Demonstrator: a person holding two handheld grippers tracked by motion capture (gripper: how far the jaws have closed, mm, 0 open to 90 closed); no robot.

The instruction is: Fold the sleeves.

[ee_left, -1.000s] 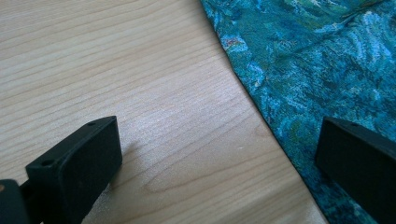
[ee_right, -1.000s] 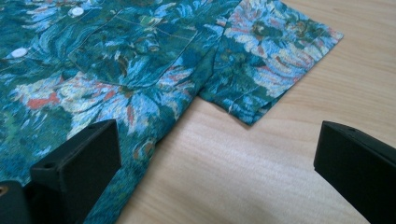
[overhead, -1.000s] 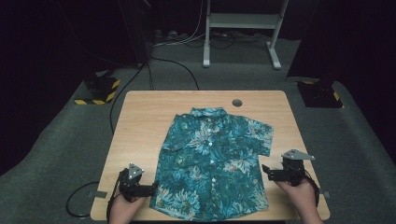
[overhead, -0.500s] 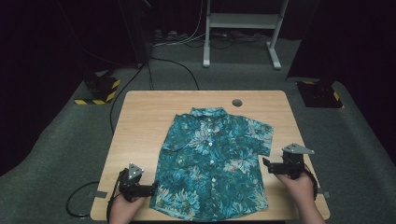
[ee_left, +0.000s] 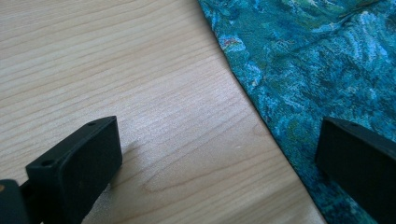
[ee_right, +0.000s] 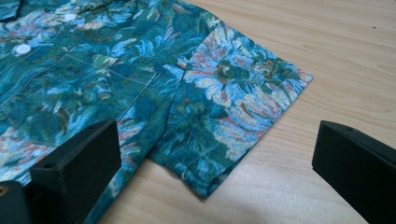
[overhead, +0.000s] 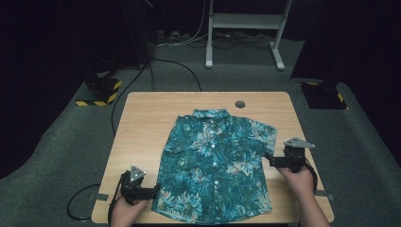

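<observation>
Since a second ago the right gripper (overhead: 270, 160) has come forward along the shirt's side, from down near the hem up to the sleeve; the left gripper (overhead: 155, 191) has stayed put at the shirt's lower left corner.

The shirt (overhead: 215, 161) — teal, with a floral print and white buttons down the front — lies flat and face up in the middle of the wooden table (overhead: 142, 123), collar toward the far edge, hem near the person's edge.

In the right gripper view the short sleeve (ee_right: 233, 116) lies spread on the wood straight ahead of the tongs. The jaws stand wide apart, one over the shirt's body and the other over bare table beyond the sleeve's cuff, and they hold nothing. Whether the lower jaw rests on the cloth cannot be told.

In the left gripper view the jaws also stand wide apart and hold nothing. One hovers over bare wood just outside the shirt's side edge (ee_left: 252, 100), the other over the cloth itself, so the edge runs between them.

Beyond the shirt's collar a small round hole (overhead: 240, 104) sits in the table top near the far edge. The person's hands (overhead: 298, 177) hold the tongs from the near side of the shirt, and a black cable (overhead: 78, 203) trails off the table to the left of it onto grey carpet.
</observation>
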